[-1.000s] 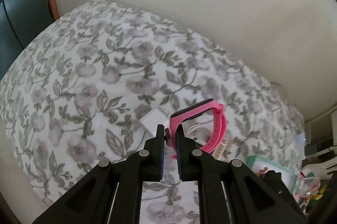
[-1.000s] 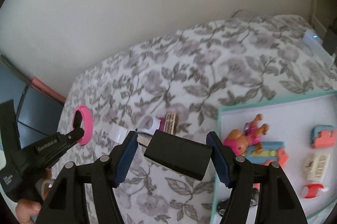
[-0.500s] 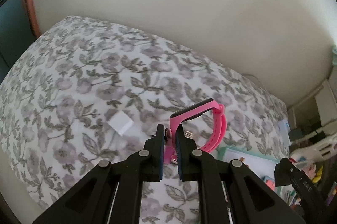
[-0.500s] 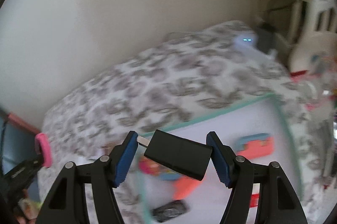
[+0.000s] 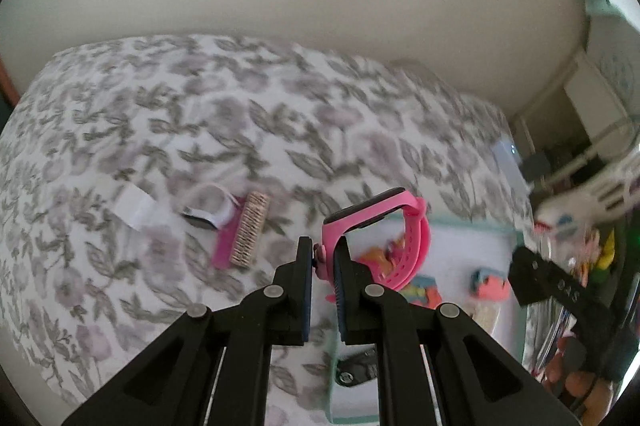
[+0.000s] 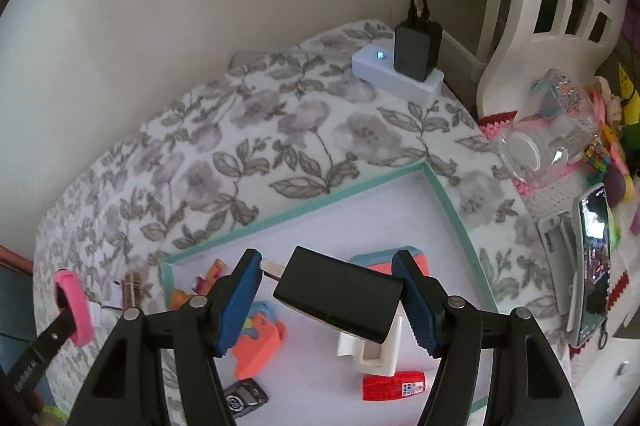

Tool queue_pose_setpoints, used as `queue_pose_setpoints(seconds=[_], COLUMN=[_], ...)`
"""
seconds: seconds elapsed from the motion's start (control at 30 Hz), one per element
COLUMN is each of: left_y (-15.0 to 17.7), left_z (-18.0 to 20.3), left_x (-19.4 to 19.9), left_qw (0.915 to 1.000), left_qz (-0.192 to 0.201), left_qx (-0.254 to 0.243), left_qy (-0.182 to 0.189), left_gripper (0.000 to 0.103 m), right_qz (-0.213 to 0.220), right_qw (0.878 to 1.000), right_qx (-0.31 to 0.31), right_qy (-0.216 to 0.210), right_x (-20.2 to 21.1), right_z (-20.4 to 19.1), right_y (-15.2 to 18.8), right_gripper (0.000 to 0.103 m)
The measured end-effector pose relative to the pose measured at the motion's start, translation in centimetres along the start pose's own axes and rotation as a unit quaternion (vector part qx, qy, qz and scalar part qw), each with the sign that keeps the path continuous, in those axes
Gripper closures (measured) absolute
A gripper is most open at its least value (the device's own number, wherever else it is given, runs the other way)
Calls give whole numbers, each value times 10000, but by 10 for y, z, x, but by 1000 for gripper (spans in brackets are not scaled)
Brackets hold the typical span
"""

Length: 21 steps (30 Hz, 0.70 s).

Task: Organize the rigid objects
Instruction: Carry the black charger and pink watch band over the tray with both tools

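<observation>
My left gripper [image 5: 323, 258] is shut on a pink watch [image 5: 384, 226] and holds it in the air above the near-left edge of a teal-rimmed white tray [image 6: 304, 202]. The watch also shows at the left of the right wrist view [image 6: 74, 310]. My right gripper [image 6: 328, 290] is shut on a black USB charger [image 6: 340, 296], held above the tray's middle. Inside the tray lie orange and blue toy pieces [image 6: 256, 342], a white holder [image 6: 372, 354], a red tube [image 6: 394, 386] and a black key fob [image 6: 244, 396].
On the floral bedspread [image 5: 200, 130], left of the tray, lie a small brush on a pink card [image 5: 250, 230], a white cable piece [image 5: 208, 206] and a white block [image 5: 134, 206]. A white power bank with a black plug [image 6: 400, 70] sits at the back. A glass jar [image 6: 536, 142] and a phone [image 6: 592, 266] are right.
Both grippers have swung right, from over the bedspread to over the tray. Each keeps its hold: pink watch on the left, black charger on the right.
</observation>
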<state>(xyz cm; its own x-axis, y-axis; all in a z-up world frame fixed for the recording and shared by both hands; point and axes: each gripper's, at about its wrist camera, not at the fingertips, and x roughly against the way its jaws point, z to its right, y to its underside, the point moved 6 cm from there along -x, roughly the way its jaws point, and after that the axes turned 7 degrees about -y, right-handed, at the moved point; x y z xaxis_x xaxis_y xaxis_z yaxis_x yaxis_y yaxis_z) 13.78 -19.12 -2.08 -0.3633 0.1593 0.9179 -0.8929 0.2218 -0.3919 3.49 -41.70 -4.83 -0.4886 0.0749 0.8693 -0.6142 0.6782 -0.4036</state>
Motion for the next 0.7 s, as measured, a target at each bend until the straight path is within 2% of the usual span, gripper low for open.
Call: queue_pose_setpoints(seconds=[0.13, 0.37, 0.7], left_y=[17, 55, 70], left_z=[24, 56, 61], left_x=[-22, -61, -79], left_qw=[9989, 9918, 9877], left_qz=[-284, -877, -1111], left_qx=[-370, -914, -1039], left_qy=[-88, -175, -349], left_gripper=[93, 93, 93], right_qz=[-267, -711, -783], right_qw=[9996, 9974, 9966], right_qx=[40, 112, 223], right_qy=[1, 37, 140], right_x=[-14, -39, -44], right_z=[2, 3, 3], right_y=[8, 25, 28], right_gripper=[33, 33, 33])
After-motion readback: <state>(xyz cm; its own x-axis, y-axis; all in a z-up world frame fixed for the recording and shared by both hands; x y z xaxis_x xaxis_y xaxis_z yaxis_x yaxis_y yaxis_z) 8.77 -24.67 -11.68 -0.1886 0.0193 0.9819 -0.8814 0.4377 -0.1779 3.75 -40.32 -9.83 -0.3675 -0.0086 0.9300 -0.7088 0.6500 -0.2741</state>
